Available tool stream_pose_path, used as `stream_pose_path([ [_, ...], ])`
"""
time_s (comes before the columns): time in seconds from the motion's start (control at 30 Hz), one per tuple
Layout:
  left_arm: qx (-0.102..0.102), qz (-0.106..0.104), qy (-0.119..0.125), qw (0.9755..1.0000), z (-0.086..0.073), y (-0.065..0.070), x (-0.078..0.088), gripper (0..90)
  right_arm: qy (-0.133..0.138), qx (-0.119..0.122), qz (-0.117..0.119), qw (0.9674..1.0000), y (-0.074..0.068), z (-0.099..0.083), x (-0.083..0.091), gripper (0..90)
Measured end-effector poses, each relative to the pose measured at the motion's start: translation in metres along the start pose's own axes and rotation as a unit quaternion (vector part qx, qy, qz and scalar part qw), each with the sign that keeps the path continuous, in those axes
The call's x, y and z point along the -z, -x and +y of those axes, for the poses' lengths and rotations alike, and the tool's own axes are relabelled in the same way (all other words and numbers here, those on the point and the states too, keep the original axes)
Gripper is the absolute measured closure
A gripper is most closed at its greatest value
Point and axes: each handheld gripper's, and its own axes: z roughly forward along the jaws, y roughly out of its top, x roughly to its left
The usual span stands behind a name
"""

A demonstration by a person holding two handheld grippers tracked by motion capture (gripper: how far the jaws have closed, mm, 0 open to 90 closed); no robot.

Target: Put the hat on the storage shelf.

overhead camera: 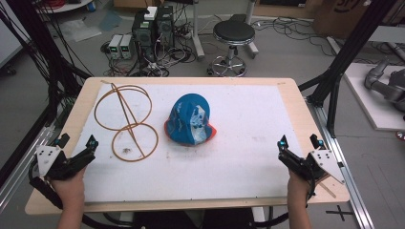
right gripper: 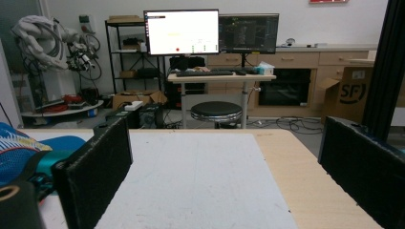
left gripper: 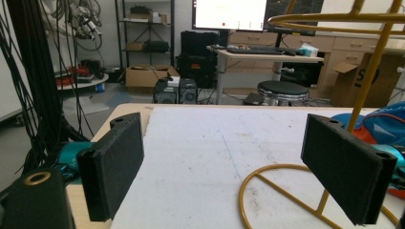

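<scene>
A blue helmet-shaped bag with an orange rim [overhead camera: 189,120] lies at the middle of the white mat [overhead camera: 248,114]. Left of it stands a yellow wire stand [overhead camera: 126,121] made of two rings and a slanted rod. My left gripper [overhead camera: 76,141] rests at the mat's left edge, jaws wide apart and nothing between them; in the left gripper view the wire stand [left gripper: 305,186] sits just ahead to the right, with the blue bag [left gripper: 389,129] behind it. My right gripper [overhead camera: 299,142] rests at the mat's right edge, open and holding nothing. The blue bag [right gripper: 21,148] appears at the left of the right gripper view.
The wooden table [overhead camera: 296,102] frames the mat. Black frame posts [overhead camera: 351,45] stand at the right and left. Beyond the far edge are a black stool [overhead camera: 233,36], computers and cables on the floor.
</scene>
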Motion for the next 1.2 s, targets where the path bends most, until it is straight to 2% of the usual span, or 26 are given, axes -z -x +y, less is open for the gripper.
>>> stream_pose_path([
  [0.2, -0.009, -0.006, 0.004, 0.9999, 0.000, 0.002, 0.000, 15.0, 0.002, 0.002, 0.001, 1.0000, -0.001, 0.000, 0.000, 4.1],
  [0.3, -0.007, -0.006, 0.005, 0.9999, 0.000, 0.001, 0.000, 15.0, 0.004, 0.009, 0.003, 0.9999, -0.001, 0.000, 0.000, 4.1],
  [0.63, 0.002, -0.011, 0.011, 0.9999, 0.000, 0.002, 0.000, 15.0, 0.005, 0.006, 0.008, 0.9999, -0.004, 0.001, 0.000, 4.1],
  [0.73, 0.002, -0.015, 0.011, 0.9998, 0.000, 0.003, 0.001, 15.0, 0.006, 0.011, 0.021, 0.9997, -0.010, 0.004, -0.002, 4.0],
  [0.8, 0.004, -0.019, 0.011, 0.9997, 0.000, 0.003, 0.001, 15.0, 0.008, 0.014, 0.037, 0.9992, -0.019, 0.008, -0.004, 4.0],
  [0.83, 0.004, -0.020, 0.012, 0.9997, 0.000, 0.003, 0.002, 15.0, 0.008, 0.014, 0.037, 0.9992, -0.019, 0.008, -0.004, 4.0],
  [0.87, 0.006, -0.021, 0.012, 0.9997, 0.001, 0.003, 0.002, 15.0, 0.010, 0.020, 0.049, 0.9985, -0.029, 0.011, -0.006, 4.0],
  [0.97, 0.007, -0.021, 0.011, 0.9997, 0.000, 0.003, 0.003, 15.0, 0.012, 0.024, 0.056, 0.9981, -0.037, 0.014, -0.008, 4.0],
  [1.0, 0.007, -0.022, 0.011, 0.9997, 0.001, 0.003, 0.003, 15.0, 0.015, 0.029, 0.068, 0.9972, -0.047, 0.017, -0.010, 4.0],
  [1.1, 0.006, -0.023, 0.011, 0.9997, 0.001, 0.003, 0.002, 15.0, 0.017, 0.045, 0.086, 0.9951, -0.063, 0.023, -0.011, 4.0],
  [1.17, 0.005, -0.023, 0.011, 0.9997, 0.001, 0.003, 0.002, 15.0, 0.020, 0.058, 0.097, 0.9934, -0.072, 0.027, -0.010, 4.0],
  [1.2, 0.005, -0.023, 0.011, 0.9997, 0.001, 0.003, 0.002, 15.0, 0.020, 0.058, 0.097, 0.9934, -0.072, 0.027, -0.010, 4.0],
])
